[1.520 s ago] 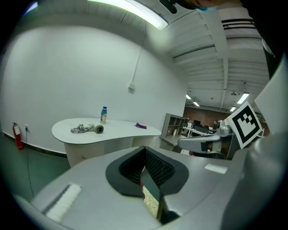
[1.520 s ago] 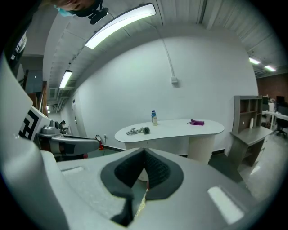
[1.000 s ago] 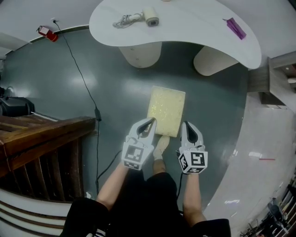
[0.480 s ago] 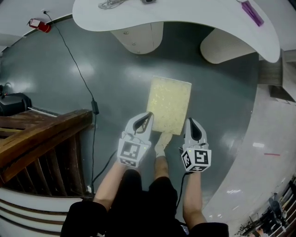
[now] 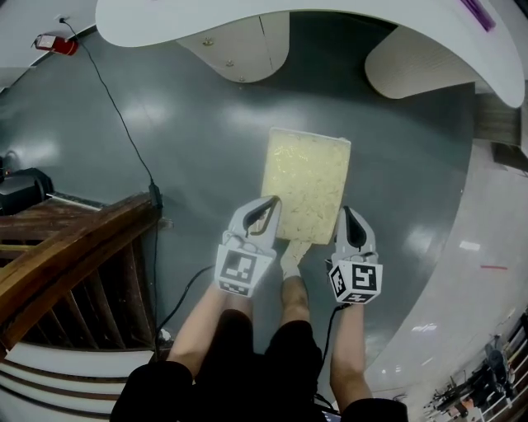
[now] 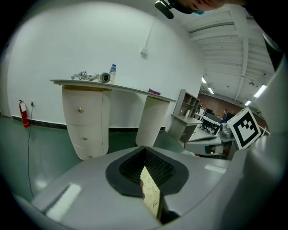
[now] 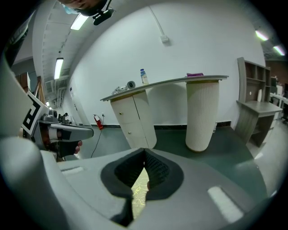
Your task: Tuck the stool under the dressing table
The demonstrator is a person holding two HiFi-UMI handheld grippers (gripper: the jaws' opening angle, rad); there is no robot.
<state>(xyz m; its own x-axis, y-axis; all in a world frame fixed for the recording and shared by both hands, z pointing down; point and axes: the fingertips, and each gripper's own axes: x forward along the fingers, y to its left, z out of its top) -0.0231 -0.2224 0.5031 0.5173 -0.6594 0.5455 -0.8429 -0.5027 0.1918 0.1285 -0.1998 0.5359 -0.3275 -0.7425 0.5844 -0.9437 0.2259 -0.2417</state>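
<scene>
The stool (image 5: pixel 307 183) has a pale yellow rectangular seat and stands on the dark green floor in front of the white dressing table (image 5: pixel 165 21). My left gripper (image 5: pixel 271 201) hovers at the seat's near left corner, its jaws shut with nothing between them. My right gripper (image 5: pixel 346 212) is by the near right corner, also shut and empty. In the left gripper view the jaw tips (image 6: pixel 145 148) meet, and a sliver of yellow seat (image 6: pixel 150 193) shows below them. The right gripper view shows the same: tips (image 7: pixel 144 150) together, seat (image 7: pixel 137 191) beneath, table (image 7: pixel 171 83) ahead.
The table rests on a drawer pedestal (image 5: pixel 239 49) and a ribbed round pedestal (image 5: pixel 412 70), with a gap between them. A wooden railing (image 5: pixel 74 247) stands at the left, with a black cable (image 5: pixel 124 132) on the floor. The person's foot (image 5: pixel 290 260) is just behind the stool. A grey shelf (image 5: pixel 499 124) stands at the right.
Both grippers have sunk toward the stool's near edge, still shut. The stool looks larger and the table has slid toward the top of the head view.
</scene>
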